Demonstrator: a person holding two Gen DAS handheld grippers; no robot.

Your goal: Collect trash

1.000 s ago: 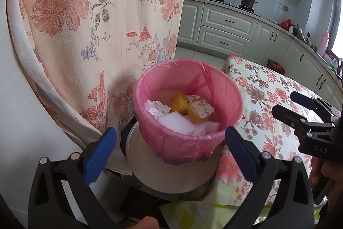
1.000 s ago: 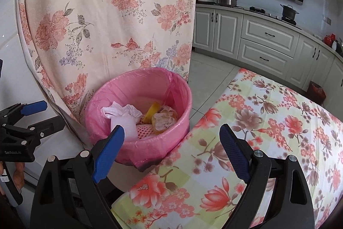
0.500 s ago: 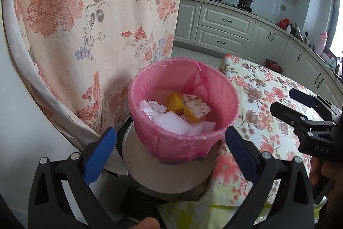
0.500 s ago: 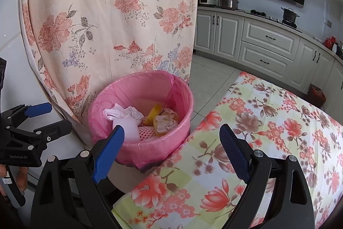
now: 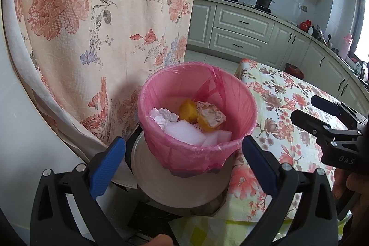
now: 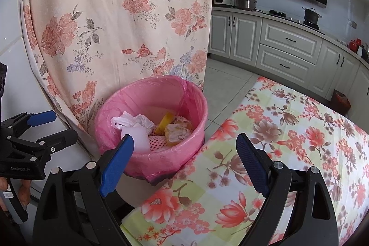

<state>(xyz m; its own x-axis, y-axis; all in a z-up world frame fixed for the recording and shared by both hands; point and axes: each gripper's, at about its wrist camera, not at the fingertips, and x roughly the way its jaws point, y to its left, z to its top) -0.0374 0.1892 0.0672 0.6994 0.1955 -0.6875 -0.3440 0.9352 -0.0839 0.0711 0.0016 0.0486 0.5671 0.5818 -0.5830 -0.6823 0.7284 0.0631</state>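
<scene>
Trash fills the pink-lined bin (image 5: 198, 121), seen from the left hand-held gripper (image 5: 183, 155), which hangs low and level just near of it, jaws spread wide and empty. Tissue (image 5: 163, 115) and orange peel (image 5: 188, 110) lie inside. The right hand-held gripper (image 5: 322, 117) sits at the right, over the floral counter (image 5: 283, 96).

From the right view, its own jaws gape open above that counter, with the bin to the left beside the curtain (image 6: 120, 15).
</scene>
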